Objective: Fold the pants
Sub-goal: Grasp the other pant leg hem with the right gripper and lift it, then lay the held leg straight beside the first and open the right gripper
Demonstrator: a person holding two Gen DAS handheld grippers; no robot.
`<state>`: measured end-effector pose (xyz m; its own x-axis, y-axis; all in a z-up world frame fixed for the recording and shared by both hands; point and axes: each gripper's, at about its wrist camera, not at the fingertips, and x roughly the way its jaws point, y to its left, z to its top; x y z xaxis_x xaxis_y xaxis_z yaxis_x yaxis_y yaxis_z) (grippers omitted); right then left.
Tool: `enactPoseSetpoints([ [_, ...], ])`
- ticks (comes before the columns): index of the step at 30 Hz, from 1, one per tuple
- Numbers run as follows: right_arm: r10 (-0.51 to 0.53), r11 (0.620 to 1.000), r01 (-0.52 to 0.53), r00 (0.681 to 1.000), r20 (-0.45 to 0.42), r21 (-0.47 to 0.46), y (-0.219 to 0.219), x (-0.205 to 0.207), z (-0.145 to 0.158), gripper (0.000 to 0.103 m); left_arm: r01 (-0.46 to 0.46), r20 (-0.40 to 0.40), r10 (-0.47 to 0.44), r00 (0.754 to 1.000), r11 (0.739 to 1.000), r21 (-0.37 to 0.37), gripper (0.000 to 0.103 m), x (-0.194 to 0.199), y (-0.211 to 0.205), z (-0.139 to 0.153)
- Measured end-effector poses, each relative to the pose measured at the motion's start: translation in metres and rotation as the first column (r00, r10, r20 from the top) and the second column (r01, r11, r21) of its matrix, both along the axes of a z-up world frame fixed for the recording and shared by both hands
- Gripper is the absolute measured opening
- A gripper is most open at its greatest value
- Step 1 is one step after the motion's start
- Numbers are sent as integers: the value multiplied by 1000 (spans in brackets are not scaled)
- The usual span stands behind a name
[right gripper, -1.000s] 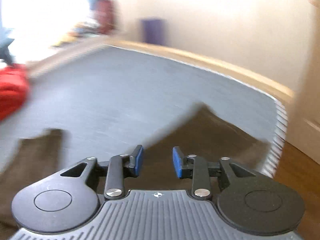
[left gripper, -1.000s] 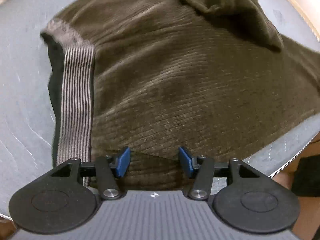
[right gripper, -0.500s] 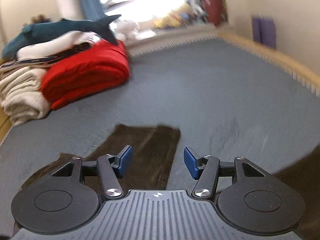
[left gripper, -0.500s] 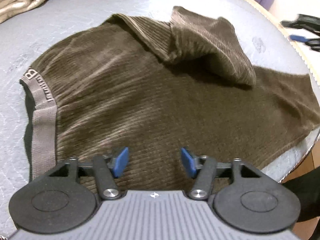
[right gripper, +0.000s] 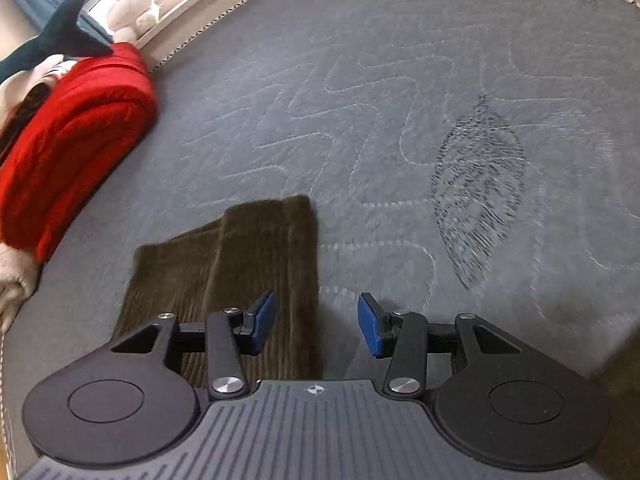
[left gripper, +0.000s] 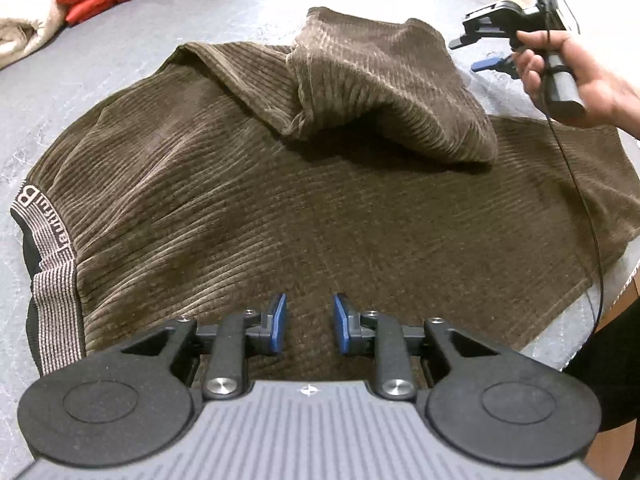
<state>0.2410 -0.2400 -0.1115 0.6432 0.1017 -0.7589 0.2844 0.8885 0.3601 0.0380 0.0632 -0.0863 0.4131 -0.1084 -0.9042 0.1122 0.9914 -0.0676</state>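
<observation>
Brown corduroy pants [left gripper: 280, 208] lie spread on the grey mattress [left gripper: 120, 52], with the striped waistband [left gripper: 52, 276] at the left. One leg [left gripper: 380, 80] is folded back over the rest. My left gripper [left gripper: 308, 324] hovers over the near part of the pants; its jaws are closing with only a narrow gap, and no cloth is pinched. In the right wrist view the leg end [right gripper: 248, 248] lies flat, its right edge under the gap of my right gripper [right gripper: 316, 322]. Those jaws are closing too, and the pads do not press on anything. A hand [left gripper: 580, 76] holds that right gripper [left gripper: 468, 54] beyond the folded leg.
A folded red blanket [right gripper: 68, 140] and a beige one [left gripper: 24, 28] lie at the mattress's far left, with a shark plush [right gripper: 60, 40] above them. The mattress edge [left gripper: 624, 280] runs close by the pants on the right. A stitched leaf [right gripper: 476, 188] marks the cover.
My left gripper drew back from the cloth and its jaws narrowed. The right gripper swung from facing the wall down toward the leg end. The hand with the right gripper came into the left view.
</observation>
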Motion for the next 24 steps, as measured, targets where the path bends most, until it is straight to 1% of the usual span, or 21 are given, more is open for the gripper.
enactPoseSetpoints([
  [3,-7,1000,7,1000,-5,28,-2,18,-17,51,-4,-2,4,1000,1000,-1,29,5,0,-3],
  [4,-1,999,0,1000,21,35,-1,21,-18,51,-3,-1,3,1000,1000,1,29,6,0,-3],
  [5,9,999,-10,1000,29,39,1,24,-19,51,1,1,-1,1000,1000,3,29,7,-1,-4],
  [6,14,999,-15,999,32,48,3,28,-20,39,7,5,-8,1000,1000,7,30,9,-2,-4],
  [7,31,996,-34,999,34,84,5,32,-21,12,14,13,-14,1000,1000,15,30,10,-3,-4],
  [8,53,991,-56,998,30,120,7,36,-23,9,18,21,-19,1000,1000,24,30,11,-4,-4],
  [9,76,988,-81,996,42,130,10,38,-21,9,21,29,-22,999,999,31,31,12,-5,-4],
  [11,112,987,-120,991,73,105,15,40,-14,7,22,48,-24,999,999,41,31,15,-7,-2],
  [12,120,984,-132,988,96,123,13,40,-8,7,26,61,-29,998,999,45,31,17,-8,0],
  [14,100,977,-126,984,149,173,2,40,10,7,46,87,-51,995,997,60,31,19,-12,3],
  [16,51,967,-107,970,238,231,-21,36,37,6,66,104,-72,992,996,55,31,22,-14,8],
  [18,-51,969,-35,940,339,243,-51,24,63,6,87,123,-89,988,996,22,31,27,-16,15],
  [19,-155,968,58,903,400,245,-74,11,76,6,93,135,-94,986,996,14,31,31,-18,18],
  [20,-267,952,166,861,433,256,-95,-1,81,6,99,151,-99,984,995,4,31,36,-21,21],
  [21,-388,917,296,812,435,266,-117,-15,84,6,107,168,-105,980,994,-4,31,43,-23,24],
  [22,-519,854,449,758,395,262,-143,-29,82,6,116,186,-112,976,993,-10,31,50,-27,27],
  [23,-588,809,530,728,353,254,-162,-38,75,6,123,205,-118,972,992,-15,34,61,-32,27],
  [24,-641,767,593,710,290,246,-180,-46,61,7,126,217,-119,969,992,-18,38,71,-36,26],
])
